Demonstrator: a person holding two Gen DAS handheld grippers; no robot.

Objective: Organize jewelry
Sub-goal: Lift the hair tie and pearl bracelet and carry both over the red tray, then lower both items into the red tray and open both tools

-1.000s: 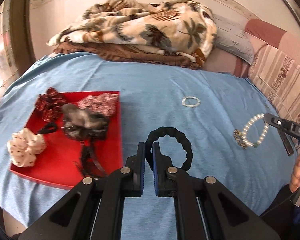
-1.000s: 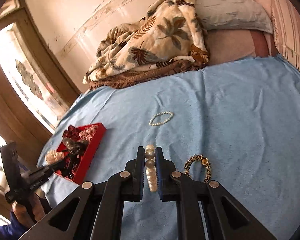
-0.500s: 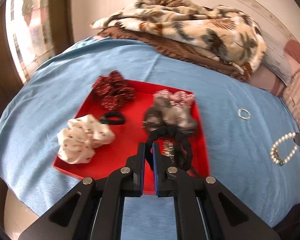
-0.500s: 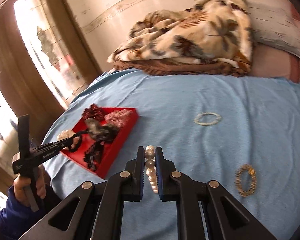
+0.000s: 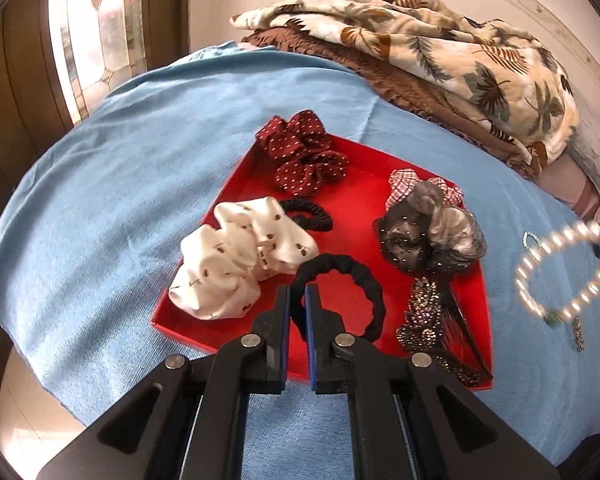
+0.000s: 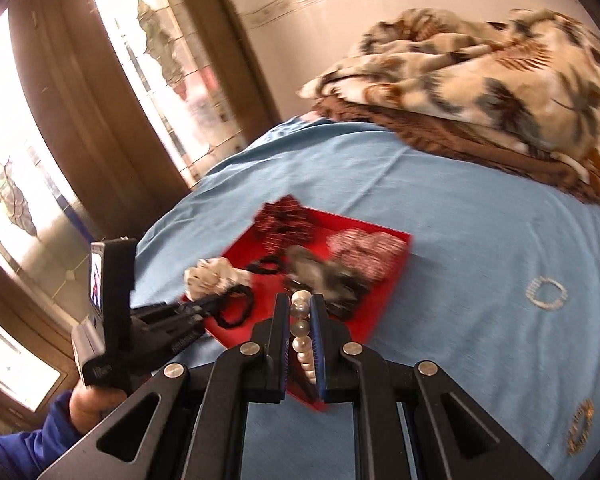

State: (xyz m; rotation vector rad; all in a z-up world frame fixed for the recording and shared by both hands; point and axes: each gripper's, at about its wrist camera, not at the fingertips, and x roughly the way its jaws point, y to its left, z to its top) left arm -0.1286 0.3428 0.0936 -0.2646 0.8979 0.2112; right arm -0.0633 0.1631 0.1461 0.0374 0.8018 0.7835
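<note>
- Tray (image 5: pixel 380 168) is the landmark: red, on the blue bedsheet (image 5: pixel 120 184), already holding several scrunchies and a beaded hair comb (image 5: pixel 424 312).
- Left gripper (image 5: pixel 297 300): jaws nearly closed, pinching a black hair tie (image 5: pixel 364 280). A second ago the tie hung over bare sheet right of the tray; now it hangs over the tray's near half, between the white scrunchie (image 5: pixel 236 264) and the comb.
- Right gripper (image 6: pixel 300 312): jaws clamped on a pearl bracelet (image 6: pixel 300 328), beads stacked in the gap. It has swung from open sheet to just off the tray's near right edge.
- Both loads are now at the tray, so release looks like the next step; hair tie first, bracelet needs a bit more travel.
- Left on the sheet right of the tray: small bead bracelet (image 6: pixel 546 292) and gold bracelet (image 6: pixel 580 424).
</note>
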